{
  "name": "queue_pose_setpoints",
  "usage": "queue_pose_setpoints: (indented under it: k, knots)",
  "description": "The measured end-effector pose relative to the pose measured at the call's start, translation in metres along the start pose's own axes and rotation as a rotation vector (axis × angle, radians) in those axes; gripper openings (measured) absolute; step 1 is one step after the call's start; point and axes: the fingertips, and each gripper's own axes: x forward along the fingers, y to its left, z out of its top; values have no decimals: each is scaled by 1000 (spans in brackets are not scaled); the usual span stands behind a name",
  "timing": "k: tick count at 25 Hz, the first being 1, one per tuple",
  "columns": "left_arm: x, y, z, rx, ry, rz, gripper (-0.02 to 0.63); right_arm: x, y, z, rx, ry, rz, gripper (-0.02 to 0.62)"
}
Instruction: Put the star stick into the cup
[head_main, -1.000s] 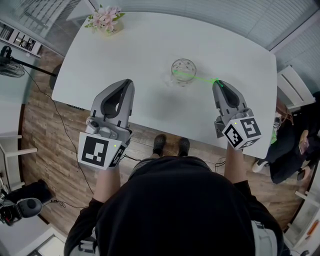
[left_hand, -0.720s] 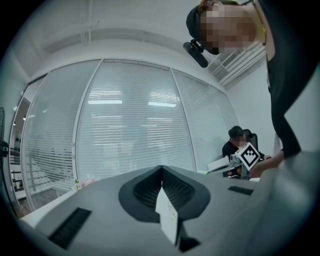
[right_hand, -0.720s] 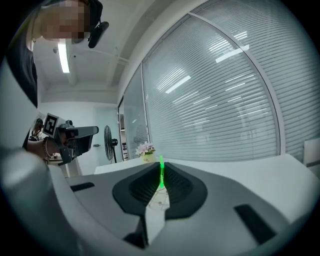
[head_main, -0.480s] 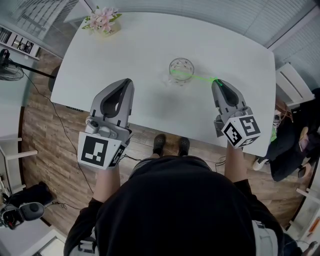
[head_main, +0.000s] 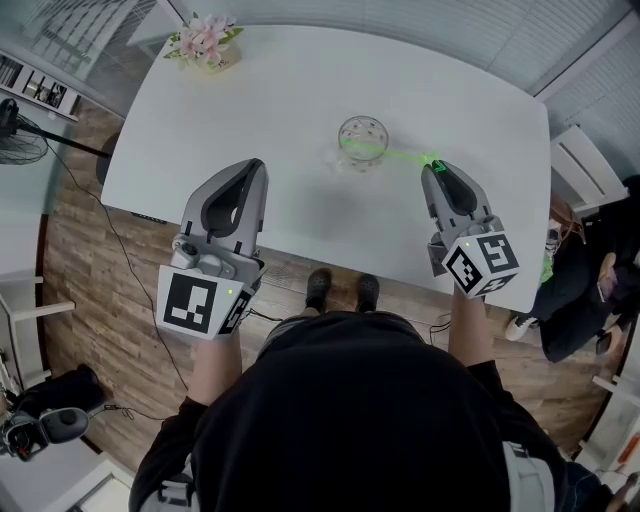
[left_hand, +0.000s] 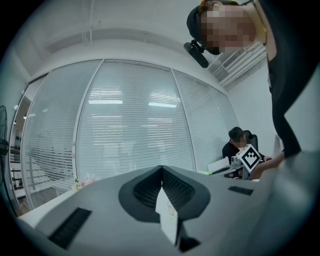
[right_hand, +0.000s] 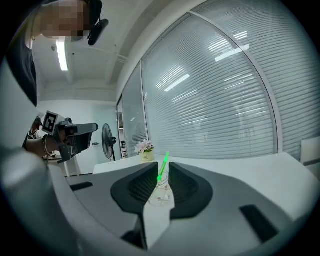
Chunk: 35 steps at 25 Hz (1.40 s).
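Green and thin, the star stick (head_main: 392, 154) leaned with its low end inside the clear glass cup (head_main: 364, 140) on the white table (head_main: 250, 95). Its top part stood between the jaws of the right gripper (head_main: 432, 166). They had just been opening and left a small gap. The left gripper (head_main: 256, 166) was closed tight on nothing.

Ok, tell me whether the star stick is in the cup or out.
In: the star stick leans, far end inside the cup; the right gripper has just been opening, jaws apart around its near end.
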Motion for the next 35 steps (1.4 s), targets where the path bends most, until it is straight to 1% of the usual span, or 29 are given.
queue_pose_setpoints:
  k: [9, 13, 19, 23, 35]
  knots:
    - [1, -2, 1, -1, -11, -4, 11, -8, -2, 14, -6, -44, -4, 132]
    - [6, -6, 3, -4, -19, -21, 11, -15, -1, 27, 18, -69, -2, 153]
    - [16, -12, 5, -7, -33, -60, 11, -25, -3, 45, 10, -104, -26, 164]
    - [24, -18, 7, -7, -42, -87, 11, -35, -1, 59, -12, -131, -35, 173]
    - [41, -30, 13, -2, -66, -170, 11, -63, 6, 104, -87, -217, -86, 173]
